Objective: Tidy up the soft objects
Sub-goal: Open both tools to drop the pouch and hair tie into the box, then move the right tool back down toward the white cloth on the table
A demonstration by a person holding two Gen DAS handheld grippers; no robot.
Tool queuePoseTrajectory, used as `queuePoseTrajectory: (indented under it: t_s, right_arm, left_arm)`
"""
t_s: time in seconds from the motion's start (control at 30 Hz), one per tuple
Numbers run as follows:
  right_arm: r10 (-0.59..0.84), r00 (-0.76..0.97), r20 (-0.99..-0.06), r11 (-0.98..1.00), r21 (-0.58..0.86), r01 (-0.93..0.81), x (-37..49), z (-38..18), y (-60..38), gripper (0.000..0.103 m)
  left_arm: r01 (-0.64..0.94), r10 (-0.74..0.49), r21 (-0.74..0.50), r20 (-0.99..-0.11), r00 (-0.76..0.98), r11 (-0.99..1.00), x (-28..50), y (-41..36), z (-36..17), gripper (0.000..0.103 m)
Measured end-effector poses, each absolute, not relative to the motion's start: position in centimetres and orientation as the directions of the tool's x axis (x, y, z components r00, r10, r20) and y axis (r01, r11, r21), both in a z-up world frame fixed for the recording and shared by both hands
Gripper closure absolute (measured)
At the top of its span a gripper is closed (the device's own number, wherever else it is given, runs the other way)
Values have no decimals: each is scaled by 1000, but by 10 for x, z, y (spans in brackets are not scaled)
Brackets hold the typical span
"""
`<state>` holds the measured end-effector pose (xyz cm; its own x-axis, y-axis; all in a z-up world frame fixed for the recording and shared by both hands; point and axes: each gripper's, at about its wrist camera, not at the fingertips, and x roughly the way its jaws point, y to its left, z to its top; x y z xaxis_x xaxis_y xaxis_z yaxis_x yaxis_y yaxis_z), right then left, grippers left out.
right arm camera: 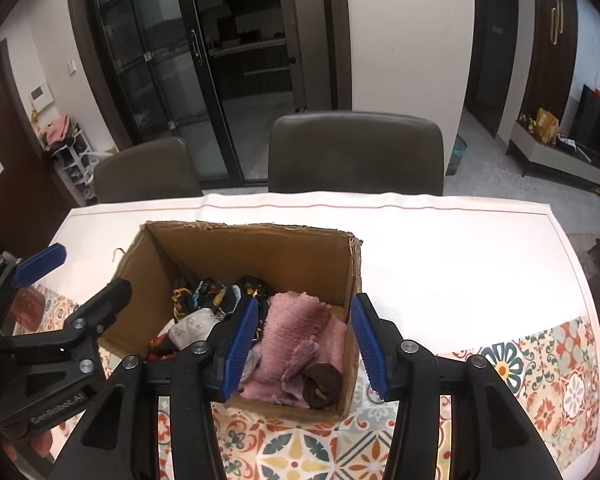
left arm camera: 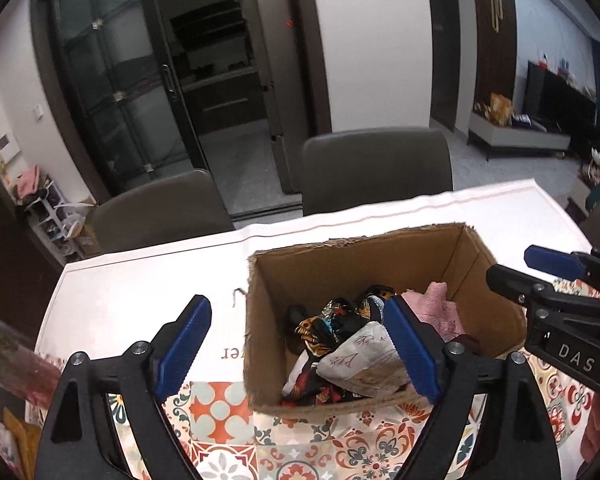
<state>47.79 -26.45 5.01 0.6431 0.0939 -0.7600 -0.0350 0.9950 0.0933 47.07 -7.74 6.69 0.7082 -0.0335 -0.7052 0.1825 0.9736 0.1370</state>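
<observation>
- Starting on our left: the left gripper [left arm camera: 296, 350] hangs over the near left part of the cardboard box [left arm camera: 380, 256], fingers spread wide with nothing between them; one blue pad sits over the desk [left arm camera: 140, 284] outside the box wall, the other over the box's inside
- From the right wrist view we see that same gripper off to the left of the box, "GenRobot.AI" printed on its body
- The box stands open-topped on the desk, its near edge on the patterned tile-print cloth [left arm camera: 228, 404] and the rest on the plain white cover
- Inside, left side: a crumpled dark scarf with yellow and blue print [right arm camera: 216, 294], and just in front of it a white cloth with reddish drawings [left arm camera: 364, 360]
- Inside, right side: a fluffy pink towel [right arm camera: 296, 332] bunched up against the right wall, with a small dark brown piece [right arm camera: 320, 380] lying on its near corner
- So all the soft stuff we can see is already in the box, packed close together and touching
- The right gripper [right arm camera: 306, 346] hovers over the near right corner of the box, fingers wide apart too, holding nothing; the pink towel shows in the gap between the pads, but we can't tell if the pads touch it
- Behind the desk, two grey-brown chairs [right arm camera: 356, 152] are pushed in, the left one lower in view
</observation>
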Motion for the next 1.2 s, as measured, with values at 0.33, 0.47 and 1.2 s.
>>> queuePoseTrajectory:
  t_s: [0.33, 0.47, 1.2]
  right_arm:
    - [78, 731, -677, 997, 36, -74, 425, 80, -240, 38]
    - [52, 767, -639, 997, -6, -73, 404, 91, -231, 34]
    - [108, 822, -560, 991, -7, -135, 302, 80, -177, 30]
  left_arm:
    - [85, -1, 107, -613, 790, 991, 413, -51, 94, 7]
    - [46, 37, 129, -578, 815, 991, 392, -43, 101, 4]
    - [-61, 135, 169, -468, 873, 984, 268, 18, 100, 0]
